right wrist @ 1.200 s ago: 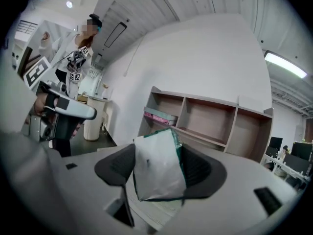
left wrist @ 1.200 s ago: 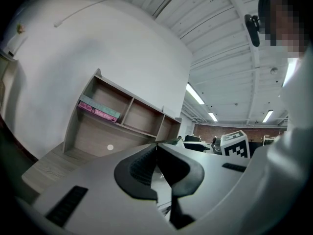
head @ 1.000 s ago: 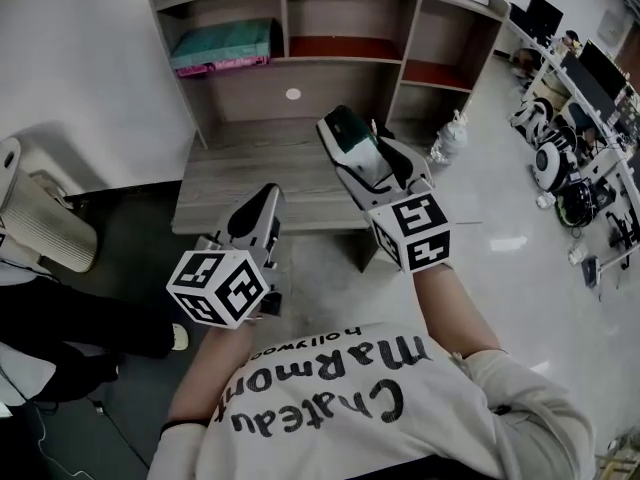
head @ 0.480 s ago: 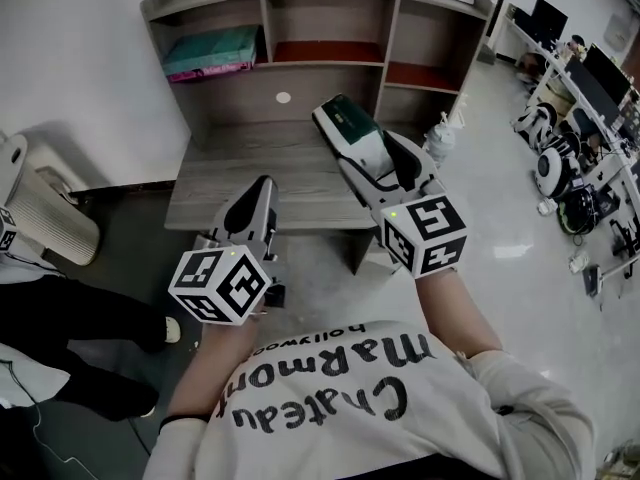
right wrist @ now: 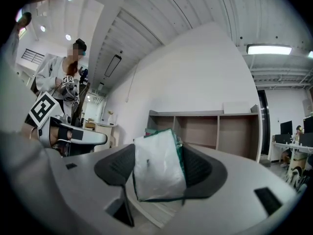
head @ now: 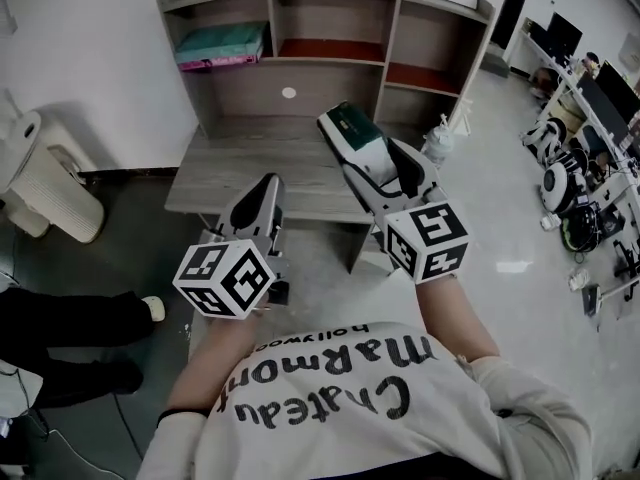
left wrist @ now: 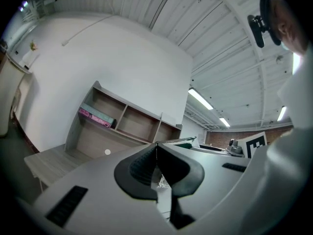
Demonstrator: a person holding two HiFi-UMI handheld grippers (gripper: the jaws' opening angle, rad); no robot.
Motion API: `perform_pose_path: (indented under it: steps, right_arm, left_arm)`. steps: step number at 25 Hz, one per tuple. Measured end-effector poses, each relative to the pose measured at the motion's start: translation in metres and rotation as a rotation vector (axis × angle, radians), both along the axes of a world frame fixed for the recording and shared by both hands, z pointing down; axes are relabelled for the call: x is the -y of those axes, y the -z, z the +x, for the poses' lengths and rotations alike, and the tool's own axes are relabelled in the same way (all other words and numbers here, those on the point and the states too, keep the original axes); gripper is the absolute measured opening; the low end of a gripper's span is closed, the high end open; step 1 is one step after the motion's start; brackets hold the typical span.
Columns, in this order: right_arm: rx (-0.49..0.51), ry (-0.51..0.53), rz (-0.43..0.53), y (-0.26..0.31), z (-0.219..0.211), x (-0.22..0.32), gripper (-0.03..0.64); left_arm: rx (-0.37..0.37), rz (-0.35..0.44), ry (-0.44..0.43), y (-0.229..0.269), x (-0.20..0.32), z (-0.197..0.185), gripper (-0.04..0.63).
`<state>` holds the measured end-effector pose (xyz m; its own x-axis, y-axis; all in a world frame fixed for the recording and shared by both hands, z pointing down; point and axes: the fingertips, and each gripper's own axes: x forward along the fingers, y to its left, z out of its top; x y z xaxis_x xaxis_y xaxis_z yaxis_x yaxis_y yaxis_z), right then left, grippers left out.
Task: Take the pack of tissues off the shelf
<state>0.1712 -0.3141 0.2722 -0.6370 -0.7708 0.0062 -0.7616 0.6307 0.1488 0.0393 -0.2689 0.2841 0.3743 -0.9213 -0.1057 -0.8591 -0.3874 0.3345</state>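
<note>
A green and white pack of tissues [head: 349,128] [right wrist: 157,166] sits between the jaws of my right gripper [head: 343,135] [right wrist: 158,174], which is shut on it. The gripper holds it in the air above the grey desk [head: 235,173], in front of the wooden shelf [head: 330,61]. A teal and pink pack [head: 222,45] [left wrist: 96,117] lies in the shelf's top left compartment. My left gripper [head: 262,196] [left wrist: 156,153] hovers lower, near the desk's front edge. It is shut with nothing in it.
A white ribbed appliance [head: 42,181] stands on the floor at the left. A person's dark-clad legs [head: 70,318] are beside it. A crumpled plastic bag [head: 438,143] lies right of the desk. Desks and equipment [head: 585,158] fill the far right.
Both grippers stay about where they were, the right one still holding the pack. The head view has shifted a little, and the legs at the left have moved.
</note>
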Motion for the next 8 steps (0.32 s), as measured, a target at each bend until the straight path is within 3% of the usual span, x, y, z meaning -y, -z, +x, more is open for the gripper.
perform_pose_path:
  steps: [8]
  right_arm:
    - [0.008,0.024,-0.017,-0.009,0.029,-0.027,0.308]
  left_arm:
    - [-0.01,-0.005,0.035,-0.009,-0.031,0.029,0.018]
